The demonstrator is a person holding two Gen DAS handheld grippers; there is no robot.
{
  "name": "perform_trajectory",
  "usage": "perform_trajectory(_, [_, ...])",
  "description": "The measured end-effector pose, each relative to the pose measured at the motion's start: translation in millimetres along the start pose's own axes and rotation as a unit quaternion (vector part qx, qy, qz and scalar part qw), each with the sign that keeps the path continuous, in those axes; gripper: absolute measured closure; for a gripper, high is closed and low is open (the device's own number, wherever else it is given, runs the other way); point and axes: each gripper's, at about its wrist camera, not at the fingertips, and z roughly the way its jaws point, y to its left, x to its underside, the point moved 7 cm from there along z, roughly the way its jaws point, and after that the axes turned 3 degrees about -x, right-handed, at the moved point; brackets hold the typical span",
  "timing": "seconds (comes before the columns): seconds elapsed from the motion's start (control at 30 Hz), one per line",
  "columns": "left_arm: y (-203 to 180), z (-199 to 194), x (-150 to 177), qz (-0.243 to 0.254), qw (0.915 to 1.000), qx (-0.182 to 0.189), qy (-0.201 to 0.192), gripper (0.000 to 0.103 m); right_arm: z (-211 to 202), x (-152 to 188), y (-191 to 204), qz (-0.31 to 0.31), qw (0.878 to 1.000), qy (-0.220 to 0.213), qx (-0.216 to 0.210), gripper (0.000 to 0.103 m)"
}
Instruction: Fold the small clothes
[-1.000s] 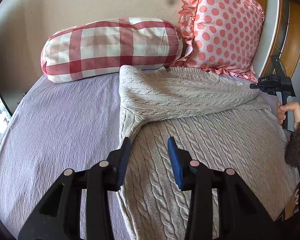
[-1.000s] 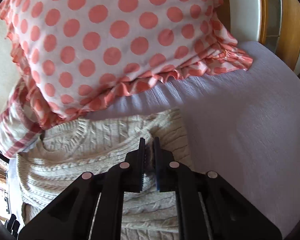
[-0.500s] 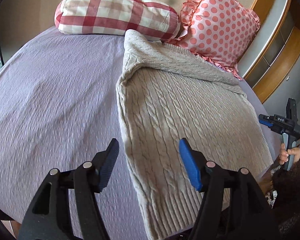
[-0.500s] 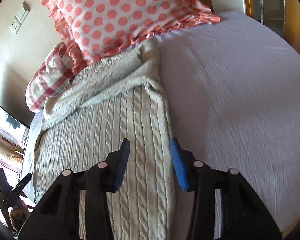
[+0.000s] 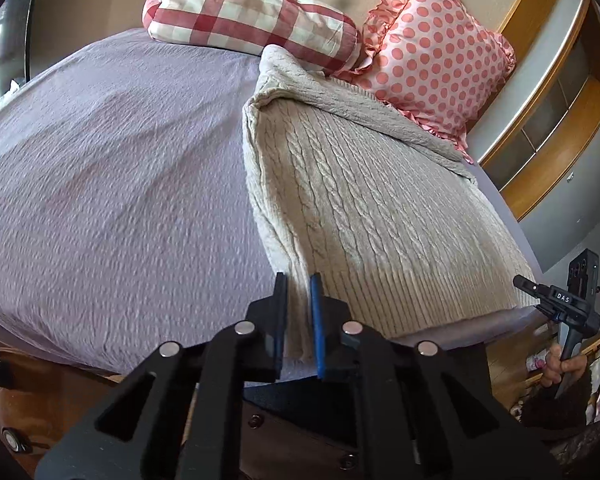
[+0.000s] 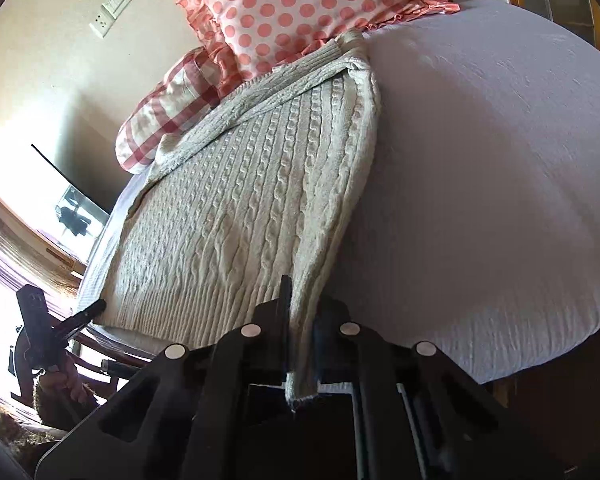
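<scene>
A cream cable-knit sweater lies flat on the lilac bed, its sleeves folded across the top near the pillows. My left gripper is shut on the sweater's bottom left hem corner at the bed's near edge. My right gripper is shut on the bottom right hem corner of the sweater; the cloth hangs down between its jaws. The right gripper also shows at the right edge of the left wrist view, and the left gripper at the lower left of the right wrist view.
A red checked bolster and a pink polka-dot pillow lie at the head of the bed. The lilac sheet spreads left of the sweater and also right of it. A wooden shelf unit stands at the right.
Both grippers moved back from the sweater's top to its bottom hem at the bed's near edge. Both were open half a second ago and have closed on the hem corners.
</scene>
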Motion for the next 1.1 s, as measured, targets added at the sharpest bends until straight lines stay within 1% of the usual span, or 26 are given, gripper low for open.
perform_trajectory(0.03, [0.0,0.2,-2.0,-0.006,0.9999,0.01,0.003,0.094,-5.6,-9.0,2.6,0.005,1.0,-0.018,-0.014,0.095])
perform_trajectory(0.1, [-0.1,-0.7,-16.5,-0.022,0.999,0.038,0.0,0.095,-16.4,-33.9,8.6,0.012,0.997,-0.061,-0.044,0.095])
perform_trajectory(0.17, [-0.6,-3.8,-45.0,-0.029,0.9977,0.059,-0.015,0.095,-22.9,-66.7,14.7,0.02,0.992,-0.099,-0.07,0.095])
perform_trajectory(0.2, [-0.7,-5.0,-64.5,-0.03,0.9972,0.063,-0.027,0.096,-22.9,-84.8,16.7,0.027,0.989,-0.114,-0.085,0.095])
perform_trajectory(0.27, [-1.8,-2.5,-111.5,-0.023,0.9967,0.054,-0.056,0.097,-14.5,-121.6,15.4,0.042,0.984,-0.14,-0.105,0.095])
perform_trajectory(0.37, [-4.9,19.1,-186.6,-0.014,0.9959,0.026,-0.085,0.097,25.7,-170.3,-0.8,0.068,0.98,-0.16,-0.1,0.095])
perform_trajectory(0.43, [-1.9,46.5,-234.5,-0.018,0.9957,0.0,-0.09,0.097,61.5,-211.1,-14.4,0.104,0.978,-0.158,-0.086,0.095])
perform_trajectory(0.47, [0.9,64.8,-255.3,-0.02,0.9962,-0.013,-0.084,0.097,81.6,-228.7,-21.3,0.12,0.978,-0.155,-0.073,0.095])
perform_trajectory(0.53, [12.2,103.1,-288.4,-0.032,0.9962,-0.043,-0.069,0.097,118.9,-256.9,-37.3,0.144,0.977,-0.151,-0.044,0.095])
perform_trajectory(0.57, [18.6,122.3,-300.2,-0.04,0.9961,-0.053,-0.058,0.097,136.3,-267.6,-45.1,0.153,0.976,-0.149,-0.029,0.095])
perform_trajectory(0.67, [36.8,171.0,-320.7,-0.058,0.9941,-0.087,-0.03,0.098,179.8,-285.3,-67.4,0.177,0.975,-0.131,0.019,0.095])
perform_trajectory(0.7, [40.9,183.0,-324.5,-0.061,0.9935,-0.093,-0.023,0.098,192.8,-287.9,-74.0,0.185,0.975,-0.117,0.04,0.095])
perform_trajectory(0.77, [45.1,200.3,-328.7,-0.061,0.9929,-0.101,-0.015,0.098,214.4,-290.5,-84.9,0.204,0.973,-0.087,0.067,0.095])
perform_trajectory(0.8, [46.5,206.0,-329.4,-0.06,0.9929,-0.103,-0.012,0.097,223.0,-291.8,-90.5,0.221,0.97,-0.07,0.076,0.094])
perform_trajectory(0.83, [47.1,209.1,-330.8,-0.059,0.9929,-0.103,-0.01,0.097,230.0,-293.8,-95.3,0.241,0.966,-0.056,0.072,0.093])
perform_trajectory(0.87, [48.0,209.9,-332.0,-0.061,0.9931,-0.099,-0.008,0.097,233.0,-295.9,-99.5,0.266,0.961,-0.051,0.058,0.092])
perform_trajectory(0.9, [48.5,207.8,-335.6,-0.064,0.9931,-0.097,-0.01,0.096,233.4,-298.1,-102.6,0.29,0.955,-0.051,0.04,0.088])
perform_trajectory(0.93, [49.2,201.8,-339.8,-0.07,0.9932,-0.091,-0.018,0.096,232.6,-301.0,-104.0,0.308,0.95,-0.054,0.016,0.079])
perform_trajectory(0.97, [50.4,193.0,-343.3,-0.074,0.9931,-0.086,-0.028,0.095,229.7,-303.9,-104.0,0.319,0.946,-0.058,-0.004,0.073])
perform_trajectory(1.0, [52.3,182.5,-345.4,-0.077,0.9929,-0.082,-0.038,0.087,225.0,-306.5,-102.3,0.322,0.945,-0.064,-0.021,0.062])
perform_trajectory(1.03, [53.0,171.8,-344.6,-0.076,0.9938,-0.07,-0.043,0.081,217.4,-308.3,-99.2,0.315,0.945,-0.077,-0.035,0.054])
perform_trajectory(1.07, [53.2,162.3,-340.4,-0.071,0.9949,-0.057,-0.043,0.068,205.6,-308.7,-96.5,0.299,0.949,-0.099,-0.026,0.047])
perform_trajectory(1.1, [53.5,153.8,-332.9,-0.064,0.9958,-0.052,-0.04,0.062,189.0,-308.3,-93.5,0.274,0.953,-0.13,-0.001,0.025])
